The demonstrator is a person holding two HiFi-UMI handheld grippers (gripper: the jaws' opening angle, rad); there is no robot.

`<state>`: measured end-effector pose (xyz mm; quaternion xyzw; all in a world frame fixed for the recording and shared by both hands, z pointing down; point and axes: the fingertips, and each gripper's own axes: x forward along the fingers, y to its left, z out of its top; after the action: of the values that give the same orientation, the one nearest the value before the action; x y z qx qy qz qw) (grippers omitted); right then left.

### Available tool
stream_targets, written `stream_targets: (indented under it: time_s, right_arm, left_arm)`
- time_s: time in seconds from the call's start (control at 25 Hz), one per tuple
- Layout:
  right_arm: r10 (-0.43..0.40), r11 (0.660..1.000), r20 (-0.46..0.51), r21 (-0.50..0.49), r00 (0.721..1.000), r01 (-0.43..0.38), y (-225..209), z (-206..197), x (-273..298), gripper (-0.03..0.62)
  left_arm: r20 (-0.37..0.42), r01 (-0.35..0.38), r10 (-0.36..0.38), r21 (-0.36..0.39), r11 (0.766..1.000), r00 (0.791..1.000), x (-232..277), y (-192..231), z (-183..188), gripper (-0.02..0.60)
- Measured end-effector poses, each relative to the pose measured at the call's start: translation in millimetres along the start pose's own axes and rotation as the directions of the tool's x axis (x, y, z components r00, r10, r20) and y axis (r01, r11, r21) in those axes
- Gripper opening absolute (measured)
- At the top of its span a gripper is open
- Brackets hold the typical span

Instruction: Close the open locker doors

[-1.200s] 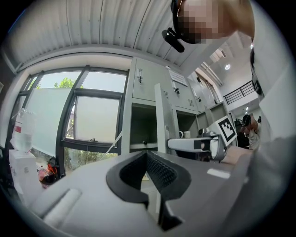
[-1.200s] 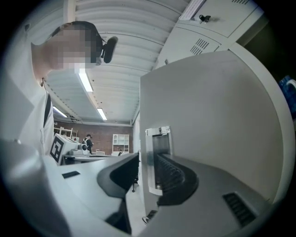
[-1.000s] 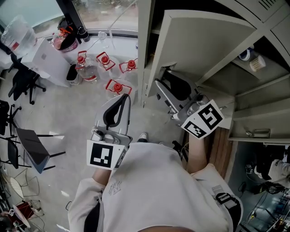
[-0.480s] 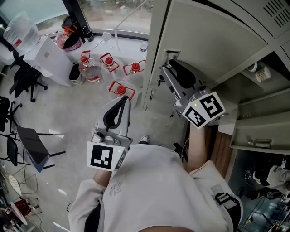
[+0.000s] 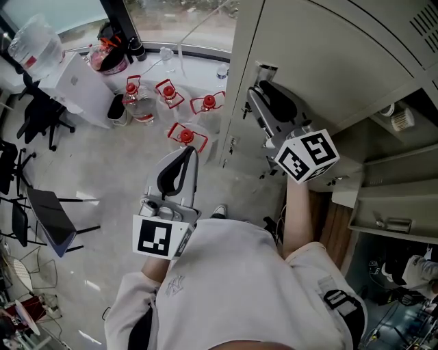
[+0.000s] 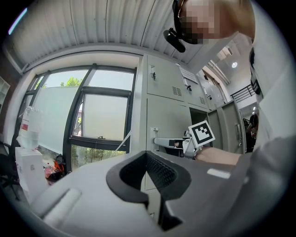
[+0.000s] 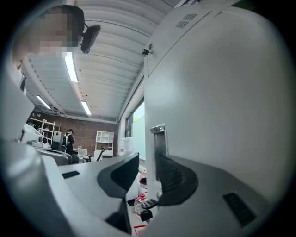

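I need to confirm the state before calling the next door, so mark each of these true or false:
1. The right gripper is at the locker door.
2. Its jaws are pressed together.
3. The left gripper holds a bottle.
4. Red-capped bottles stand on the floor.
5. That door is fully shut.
1. True: the right gripper is up at the latch edge of the grey locker door.
2. False: its jaws are apart.
3. False: the left gripper hangs low with its jaws together and empty.
4. True: red-capped bottles stand on the floor near the window.
5. False: the door is ajar, and the open compartment shows beside it.
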<state>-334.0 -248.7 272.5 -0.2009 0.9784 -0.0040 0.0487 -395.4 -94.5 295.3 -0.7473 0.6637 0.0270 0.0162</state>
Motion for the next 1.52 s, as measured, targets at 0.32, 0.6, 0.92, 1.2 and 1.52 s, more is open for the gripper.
stream_targets:
  time_s: [0.32, 0.6, 0.92, 1.2, 1.52]
  right_arm:
    - [-0.028, 1.0, 0.001, 0.011, 1.0, 0.028, -10.6, -3.2, -1.7, 0.106]
    - [-0.054, 0.998, -0.002, 0.026, 0.999, 0.054, -13.4, -7.4, -2.5, 0.103]
    - [-0.068, 0.997, 0.053, 0.031, 0.996, 0.066, 12.8, 7.6, -45.6, 0.017]
    - [-0.215, 0.977, 0.065, 0.007, 0.975, 0.215, 24.7, 17.4, -136.2, 0.014]
    - [-0.325, 0.946, 0.07, 0.045, 0.943, 0.322, 8.3, 30.0, -239.2, 0.014]
  left_arm:
    - [-0.037, 0.011, -0.011, -0.006, 1.0, 0.999, 3.2, -1.5, -7.0, 0.008]
    - [-0.02, 0.048, -0.048, -0.015, 0.999, 0.999, 8.8, -9.9, -6.6, 0.008]
    - [0.007, 0.117, -0.117, -0.013, 0.993, 0.993, 12.4, -31.0, -4.3, 0.008]
    - [0.017, 0.274, -0.273, -0.033, 0.961, 0.962, 34.3, -83.8, -4.2, 0.008]
    - [0.035, 0.405, -0.404, -0.029, 0.914, 0.914, 61.2, -180.0, 0.3, 0.008]
